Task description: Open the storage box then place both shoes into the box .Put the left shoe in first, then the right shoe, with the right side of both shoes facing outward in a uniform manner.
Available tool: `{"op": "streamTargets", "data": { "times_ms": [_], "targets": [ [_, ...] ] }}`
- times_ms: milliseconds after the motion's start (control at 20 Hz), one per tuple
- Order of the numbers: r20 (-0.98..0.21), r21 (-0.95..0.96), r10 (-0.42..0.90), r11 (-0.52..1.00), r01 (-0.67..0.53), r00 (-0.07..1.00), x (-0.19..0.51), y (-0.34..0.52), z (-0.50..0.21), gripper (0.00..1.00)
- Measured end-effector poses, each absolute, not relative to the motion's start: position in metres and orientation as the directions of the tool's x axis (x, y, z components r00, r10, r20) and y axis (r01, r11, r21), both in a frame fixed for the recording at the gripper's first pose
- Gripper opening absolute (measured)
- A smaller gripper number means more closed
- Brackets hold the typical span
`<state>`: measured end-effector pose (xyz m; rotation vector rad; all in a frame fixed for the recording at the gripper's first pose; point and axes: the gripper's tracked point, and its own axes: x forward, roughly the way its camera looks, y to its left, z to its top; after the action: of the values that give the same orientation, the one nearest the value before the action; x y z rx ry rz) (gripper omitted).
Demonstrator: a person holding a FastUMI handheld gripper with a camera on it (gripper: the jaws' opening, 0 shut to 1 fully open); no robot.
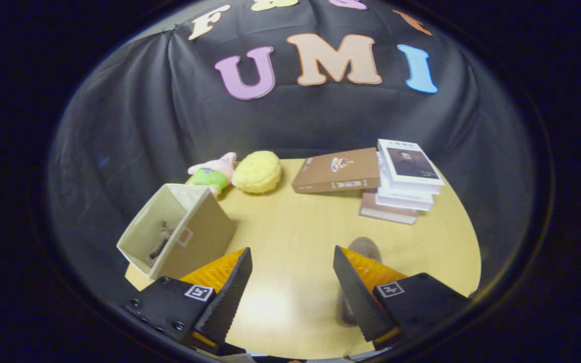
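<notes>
Your hand-held gripper (293, 282) is wide open and holds nothing. The box (179, 229) sits open on the bench (295, 227), ahead of your left finger, with one shoe (161, 242) inside it.

You are working in a staged recording booth, not a lived-in room. A black cloth wall (134, 126) hangs in folds close behind a small pale wooden table (295, 237), closing the scene off. On the table, household props are laid out as a set: a fabric storage box (197, 237) near left, a plush toy (213, 174) and a yellow ball (257, 172) far left, and a stack of books (401, 186) far right.
</notes>
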<state>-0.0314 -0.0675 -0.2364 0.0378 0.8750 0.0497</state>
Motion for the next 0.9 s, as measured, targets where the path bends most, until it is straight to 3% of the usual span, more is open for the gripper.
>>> {"op": "streamTargets", "data": {
  "times_ms": [250,400,700,900],
  "targets": [
    [-0.831,-0.033,-0.027,0.999,-0.001,0.556,-0.049,-0.146,-0.285,1.00],
    [-0.879,-0.053,-0.037,0.998,-0.020,0.476,-0.065,-0.170,-0.326,0.94],
    [-0.948,-0.049,-0.044,0.999,-0.007,0.314,-0.086,-0.188,-0.394,0.72],
    [-0.961,-0.016,-0.040,0.996,0.089,0.275,-0.085,-0.190,-0.398,0.28]
  ]
}}
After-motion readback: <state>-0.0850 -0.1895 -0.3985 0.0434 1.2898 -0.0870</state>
